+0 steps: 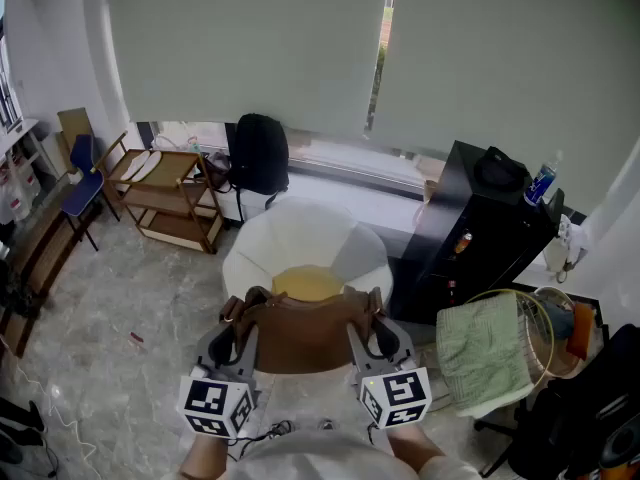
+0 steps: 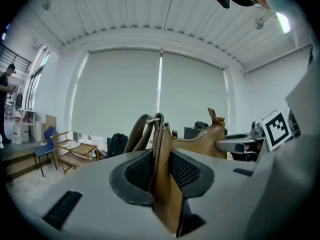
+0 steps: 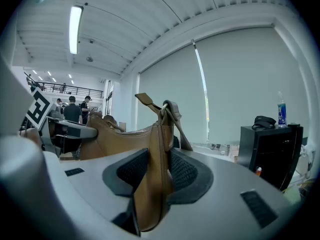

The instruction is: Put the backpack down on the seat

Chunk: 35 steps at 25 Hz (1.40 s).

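Note:
In the head view a brown leather bag point(image 1: 300, 333) hangs between my two grippers, just in front of a round white seat point(image 1: 300, 233) with a yellow cushion point(image 1: 308, 283). My left gripper point(image 1: 238, 343) is shut on the bag's left end, and my right gripper point(image 1: 372, 338) is shut on its right end. In the left gripper view the bag's edge and strap ring point(image 2: 162, 149) stand pinched between the black pads point(image 2: 186, 171). The right gripper view shows the same leather edge point(image 3: 152, 169) clamped between its pads point(image 3: 185, 171), with the bag's body point(image 3: 120, 139) stretching left.
A black backpack point(image 1: 258, 153) stands on the window ledge behind the seat. A wooden rack point(image 1: 170, 193) and a blue chair point(image 1: 80, 183) are at the left. A black cabinet point(image 1: 480, 238) with a bottle point(image 1: 541, 181) and a wire basket with a green towel point(image 1: 490, 353) crowd the right.

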Each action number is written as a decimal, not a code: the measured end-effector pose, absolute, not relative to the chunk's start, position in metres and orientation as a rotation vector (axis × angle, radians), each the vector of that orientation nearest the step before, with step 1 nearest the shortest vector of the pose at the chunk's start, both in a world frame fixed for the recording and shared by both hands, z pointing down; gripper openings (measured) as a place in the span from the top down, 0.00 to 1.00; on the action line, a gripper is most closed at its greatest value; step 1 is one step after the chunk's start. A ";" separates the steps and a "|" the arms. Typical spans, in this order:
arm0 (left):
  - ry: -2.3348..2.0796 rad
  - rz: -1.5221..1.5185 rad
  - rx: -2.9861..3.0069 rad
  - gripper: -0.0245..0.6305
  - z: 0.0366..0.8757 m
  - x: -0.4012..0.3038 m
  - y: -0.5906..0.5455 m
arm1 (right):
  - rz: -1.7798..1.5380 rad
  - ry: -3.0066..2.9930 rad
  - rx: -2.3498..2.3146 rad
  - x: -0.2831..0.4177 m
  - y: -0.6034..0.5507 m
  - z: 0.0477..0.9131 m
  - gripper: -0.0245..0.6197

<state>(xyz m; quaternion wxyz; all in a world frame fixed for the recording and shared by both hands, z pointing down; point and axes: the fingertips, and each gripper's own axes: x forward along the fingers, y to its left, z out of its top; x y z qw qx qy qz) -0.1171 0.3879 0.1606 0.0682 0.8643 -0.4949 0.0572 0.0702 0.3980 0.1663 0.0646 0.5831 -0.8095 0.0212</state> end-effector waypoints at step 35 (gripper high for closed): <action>-1.639 0.144 2.483 0.79 0.178 -0.100 0.394 | 0.132 -2.560 1.607 0.089 0.387 0.183 0.72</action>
